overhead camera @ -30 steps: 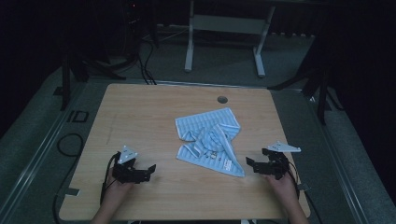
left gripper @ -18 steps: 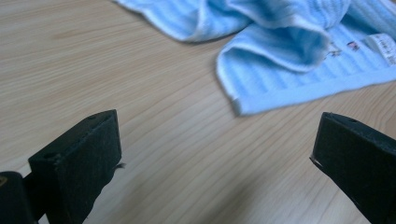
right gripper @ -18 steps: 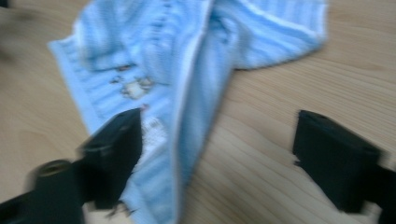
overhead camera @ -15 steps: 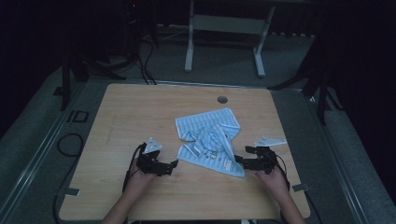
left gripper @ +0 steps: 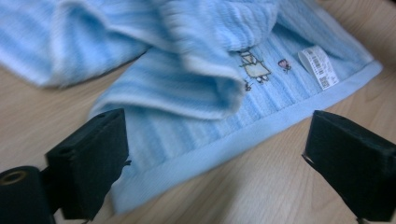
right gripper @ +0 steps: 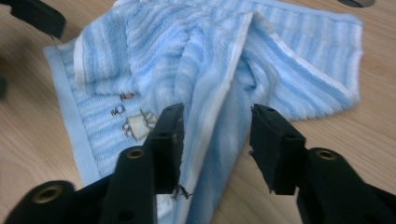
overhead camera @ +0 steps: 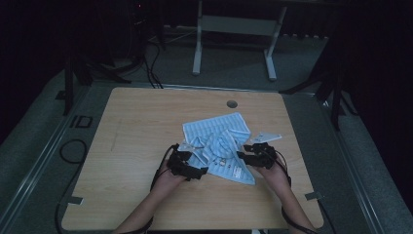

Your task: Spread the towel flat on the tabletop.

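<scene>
Plainly, the crumpled blue striped towel [overhead camera: 216, 146] lies near the middle of the wooden bench [overhead camera: 136, 126], a little toward the person's side, with part of it bunched and folded over itself, and that loose heap seems to be why both hands come in at its near edges rather than from above. The left tool [overhead camera: 194, 170] sits low at the towel's near left corner; in the left gripper view its jaws are spread wide, one on each side of the flat bound hem [left gripper: 261, 135], with nothing pinched between them, which suits a reach for a single layer at the border. A small white label [left gripper: 319, 66] and a little embroidered figure [left gripper: 253, 69] lie just inside that hem. The right tool [overhead camera: 249, 152] is at the towel's right side; in the right gripper view its jaws stand moderately apart astride a raised fold of cloth [right gripper: 212, 116], not pressed onto it. My judgement is that each tool is placed to take a separate edge so the towel can be drawn out flat.
</scene>
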Available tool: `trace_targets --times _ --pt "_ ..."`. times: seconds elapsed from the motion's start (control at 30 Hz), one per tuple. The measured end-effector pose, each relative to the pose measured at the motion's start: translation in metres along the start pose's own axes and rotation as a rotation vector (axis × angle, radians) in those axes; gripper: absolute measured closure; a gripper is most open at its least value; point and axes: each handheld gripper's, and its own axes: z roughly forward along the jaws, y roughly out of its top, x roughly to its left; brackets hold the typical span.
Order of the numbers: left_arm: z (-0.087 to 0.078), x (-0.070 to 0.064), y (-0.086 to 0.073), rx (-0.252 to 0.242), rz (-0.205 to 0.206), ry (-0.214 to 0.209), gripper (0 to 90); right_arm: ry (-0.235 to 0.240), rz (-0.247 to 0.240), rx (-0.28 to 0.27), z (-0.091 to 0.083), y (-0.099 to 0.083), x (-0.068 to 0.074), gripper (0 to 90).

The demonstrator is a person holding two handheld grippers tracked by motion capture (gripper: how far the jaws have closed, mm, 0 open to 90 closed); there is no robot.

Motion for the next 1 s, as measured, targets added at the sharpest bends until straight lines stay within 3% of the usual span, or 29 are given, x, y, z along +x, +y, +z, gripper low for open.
trace_targets --times 0.03,0.07,0.13,0.23,0.27,0.4,0.5,0.6,0.63,0.67,0.7,0.87,0.97,1.0 --pt "0.002 -0.003 0.003 -0.005 0.004 0.005 15.7 -0.008 -0.001 0.004 0.001 0.002 0.0 57.6" --pt "0.004 -0.004 0.005 -0.01 0.006 -0.015 16.3 -0.011 -0.003 0.008 0.004 0.004 0.0 58.4" --pt "0.008 -0.006 0.01 -0.004 0.001 -0.016 16.5 -0.018 -0.004 0.012 0.009 0.008 -0.001 59.5" --pt "0.01 -0.007 0.013 -0.019 0.01 0.001 32.9 -0.016 0.008 0.025 0.013 0.01 -0.002 60.1" --pt "0.014 -0.007 0.017 -0.016 0.001 -0.004 32.9 -0.02 0.011 0.028 0.016 0.011 -0.002 60.1" --pt "0.023 -0.004 0.022 0.021 -0.013 0.006 45.9 0.017 0.032 0.052 0.026 0.01 0.0 60.9" --pt "0.028 -0.006 0.023 0.039 0.008 0.009 59.3 0.027 0.015 0.06 0.028 0.011 0.006 69.0" --pt "0.03 -0.01 0.024 0.054 0.036 0.023 75.5 0.021 -0.013 0.076 0.028 0.011 0.01 83.6" --pt "0.03 -0.01 0.024 0.054 0.036 0.023 81.0 0.021 -0.013 0.076 0.028 0.011 0.01 83.6" --pt "0.028 -0.013 0.024 0.041 0.04 0.036 81.0 0.014 -0.019 0.081 0.028 0.01 0.011 86.7" --pt "0.026 -0.014 0.024 0.042 0.038 0.026 84.7 0.013 -0.024 0.076 0.026 0.009 0.011 87.6" --pt "0.013 -0.023 0.022 0.032 0.079 0.0 86.3 0.012 -0.03 0.06 0.016 0.006 0.011 87.8" --pt "-0.002 -0.031 0.019 0.015 0.105 -0.013 86.4 0.005 -0.036 0.031 -0.007 -0.003 0.01 87.8" --pt "-0.006 -0.032 0.018 0.013 0.106 -0.019 86.4 0.005 -0.036 0.031 -0.007 -0.003 0.01 87.8"
